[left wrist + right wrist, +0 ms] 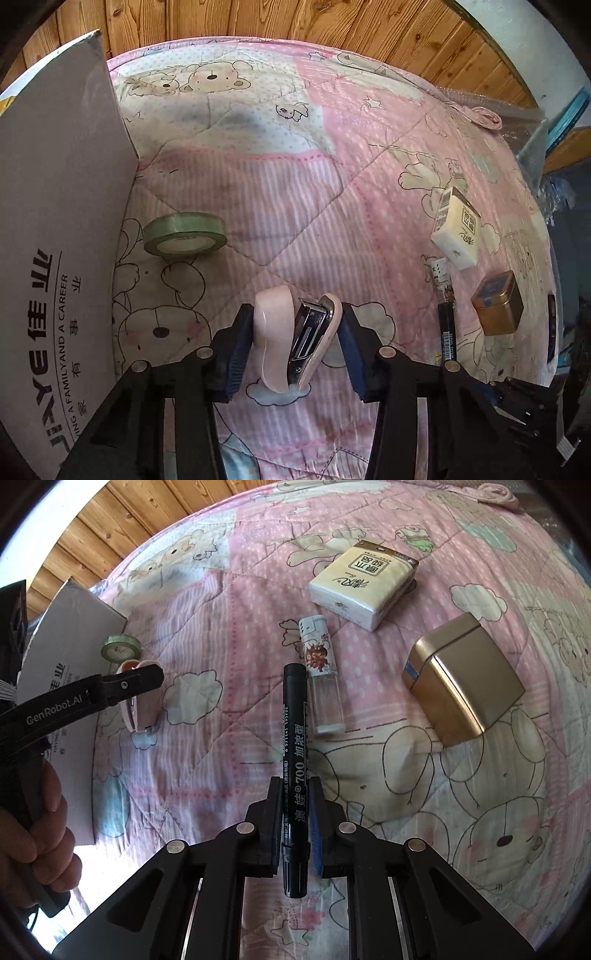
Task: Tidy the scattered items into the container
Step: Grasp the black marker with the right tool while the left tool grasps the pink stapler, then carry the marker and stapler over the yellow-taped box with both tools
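My left gripper (295,347) is shut on a pink stapler (273,332), held upright just above the pink cartoon quilt (295,184). The white cardboard box (55,221) stands close on its left. In the right wrist view the same stapler (136,709) hangs beside the box (74,627). My right gripper (295,819) is shut on a black marker (293,720) that points forward over the quilt. Also on the quilt are a green tape roll (184,236), a tissue pack (364,585), a lighter (321,679) and a gold tin (461,679).
A wood-panelled wall (295,22) runs behind the bed. Plastic wrap and blue items (554,122) sit past the quilt's right edge. A person's hand (44,819) grips the left gripper's handle at the lower left of the right wrist view.
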Demonstrator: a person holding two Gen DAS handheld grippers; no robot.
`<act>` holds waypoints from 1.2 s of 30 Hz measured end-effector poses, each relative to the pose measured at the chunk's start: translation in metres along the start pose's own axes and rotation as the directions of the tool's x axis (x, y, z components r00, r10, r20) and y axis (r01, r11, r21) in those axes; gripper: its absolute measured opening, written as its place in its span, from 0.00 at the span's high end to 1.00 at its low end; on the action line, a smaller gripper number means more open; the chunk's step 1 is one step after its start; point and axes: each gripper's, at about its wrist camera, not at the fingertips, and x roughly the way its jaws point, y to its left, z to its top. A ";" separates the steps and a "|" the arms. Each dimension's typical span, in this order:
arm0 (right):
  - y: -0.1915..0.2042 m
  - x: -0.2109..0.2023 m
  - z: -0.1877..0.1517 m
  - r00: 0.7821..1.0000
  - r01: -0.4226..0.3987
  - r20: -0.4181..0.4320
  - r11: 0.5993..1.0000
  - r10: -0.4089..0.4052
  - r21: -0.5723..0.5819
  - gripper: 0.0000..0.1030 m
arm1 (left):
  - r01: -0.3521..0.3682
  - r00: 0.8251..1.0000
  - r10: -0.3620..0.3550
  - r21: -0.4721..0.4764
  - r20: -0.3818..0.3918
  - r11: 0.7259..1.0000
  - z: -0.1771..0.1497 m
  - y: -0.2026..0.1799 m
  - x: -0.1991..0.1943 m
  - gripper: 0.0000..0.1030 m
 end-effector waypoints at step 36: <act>0.058 -0.056 -0.082 0.998 -0.042 0.037 0.998 0.044 -0.044 0.87 | 0.004 0.999 -0.008 0.104 0.032 0.995 -0.099 -0.035 -0.112 0.56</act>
